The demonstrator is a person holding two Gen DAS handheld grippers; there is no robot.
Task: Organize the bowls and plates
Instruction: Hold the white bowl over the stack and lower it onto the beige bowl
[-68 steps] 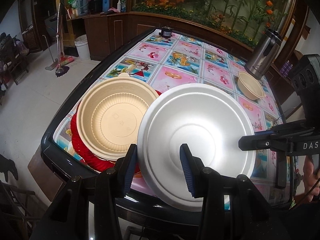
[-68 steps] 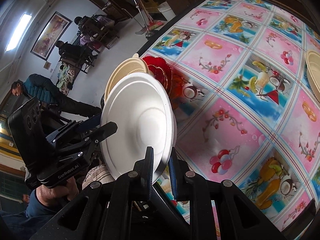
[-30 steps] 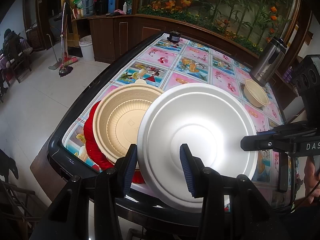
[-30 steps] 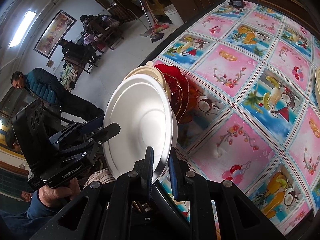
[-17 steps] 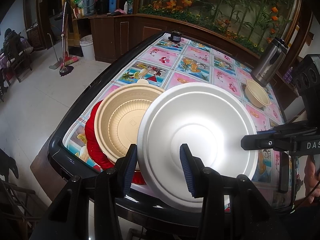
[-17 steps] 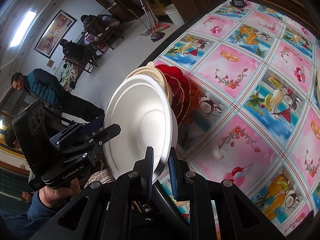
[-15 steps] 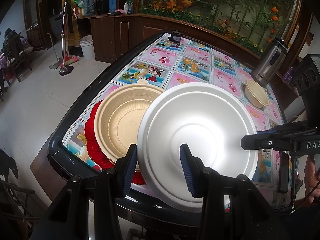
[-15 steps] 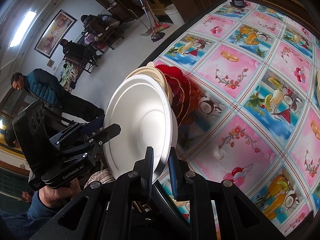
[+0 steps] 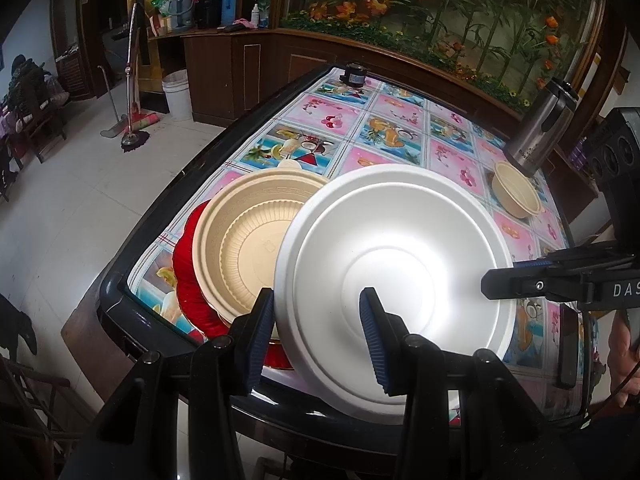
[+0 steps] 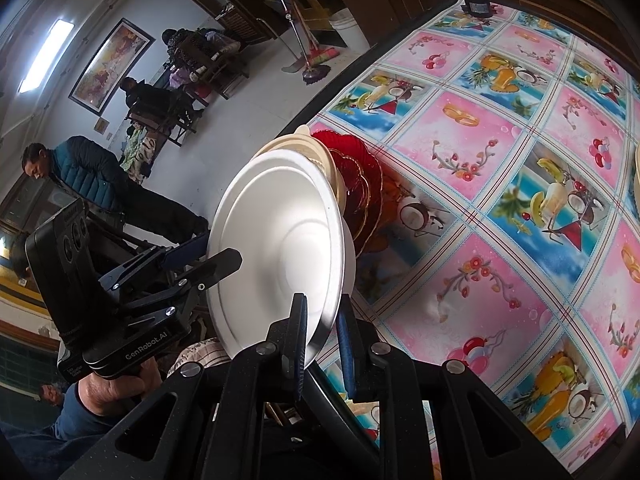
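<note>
A white foam bowl (image 9: 394, 280) is held upside down above the table's near edge; it also shows in the right wrist view (image 10: 280, 240). My right gripper (image 10: 322, 340) is shut on its rim. My left gripper (image 9: 316, 336) straddles the opposite rim with its jaws apart and does not clamp it. To the left, a large beige bowl (image 9: 248, 236) sits on a stack of red plates (image 9: 188, 280) at the table corner. A small beige bowl (image 9: 516, 194) sits at the far right.
The table (image 9: 400, 128) has a fruit-patterned cloth and a dark raised rim. A steel thermos (image 9: 542, 128) stands behind the small bowl, a small dark object (image 9: 353, 74) at the far edge. People and chairs are on the floor to the left.
Over the last seconds both grippers and the white bowl rose and drew back slightly from the table; in the last half second nothing visibly moved.
</note>
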